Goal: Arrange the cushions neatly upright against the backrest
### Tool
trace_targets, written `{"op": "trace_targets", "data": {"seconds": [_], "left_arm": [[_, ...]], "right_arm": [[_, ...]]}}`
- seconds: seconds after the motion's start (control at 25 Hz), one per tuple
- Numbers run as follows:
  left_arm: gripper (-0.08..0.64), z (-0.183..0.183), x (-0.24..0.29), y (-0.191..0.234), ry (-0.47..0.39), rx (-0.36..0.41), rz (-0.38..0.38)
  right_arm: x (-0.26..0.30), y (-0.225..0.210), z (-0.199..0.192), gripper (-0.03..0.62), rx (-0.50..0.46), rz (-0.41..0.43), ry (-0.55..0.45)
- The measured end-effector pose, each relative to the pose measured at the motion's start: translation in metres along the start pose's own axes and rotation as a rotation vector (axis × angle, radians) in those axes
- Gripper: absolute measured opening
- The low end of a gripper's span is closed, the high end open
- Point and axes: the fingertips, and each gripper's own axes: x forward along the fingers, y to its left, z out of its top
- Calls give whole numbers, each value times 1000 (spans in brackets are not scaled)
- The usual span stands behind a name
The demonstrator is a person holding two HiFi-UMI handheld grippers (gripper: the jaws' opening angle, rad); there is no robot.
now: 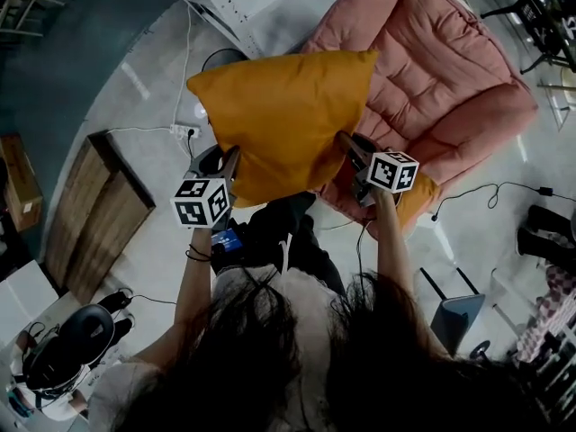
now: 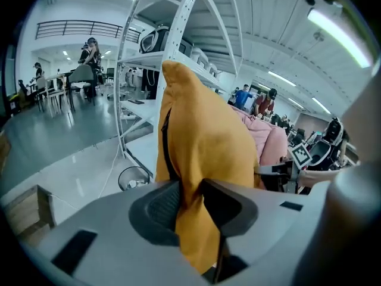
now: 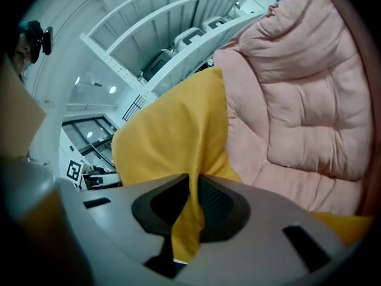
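Note:
A large orange cushion (image 1: pixel 286 115) hangs in the air in front of the pink padded armchair (image 1: pixel 450 79). My left gripper (image 1: pixel 230 158) is shut on the cushion's near left edge, the fabric (image 2: pixel 196 159) pinched between its pads. My right gripper (image 1: pixel 346 142) is shut on the cushion's near right corner, the cloth (image 3: pixel 178 142) squeezed thin between its pads. A second orange cushion (image 1: pixel 416 198) lies on the chair's seat edge, under my right gripper, mostly hidden. The chair's quilted backrest (image 3: pixel 303 100) fills the right of the right gripper view.
A white metal shelf rack (image 2: pixel 178 52) stands left of the chair, with a wire wastebasket (image 2: pixel 133 177) by its foot. Wooden boards (image 1: pixel 94 214) lie on the floor at left. Cables (image 1: pixel 486 194) trail on the floor at right. People stand far off in the hall (image 2: pixel 89 52).

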Motion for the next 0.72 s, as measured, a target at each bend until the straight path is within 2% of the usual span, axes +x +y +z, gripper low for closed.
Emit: {"op": "trace_targets", "data": {"seconds": [0.12, 0.24, 0.44, 0.56, 0.72], "left_arm": [[113, 18, -15, 2, -70, -4, 7], [104, 54, -34, -4, -172, 14, -2], [100, 119, -54, -24, -298, 73, -77], [98, 149, -58, -50, -353, 102, -138], [97, 182, -42, -94, -386, 159, -244]], "right_arm": [[-15, 25, 6, 61, -28, 29, -43], [-38, 54, 25, 58, -36, 70, -129], [-77, 92, 75, 57, -104, 93, -257], [-107, 100, 104, 57, -148, 64, -322], [-152, 91, 140, 54, -199, -28, -405]]}}
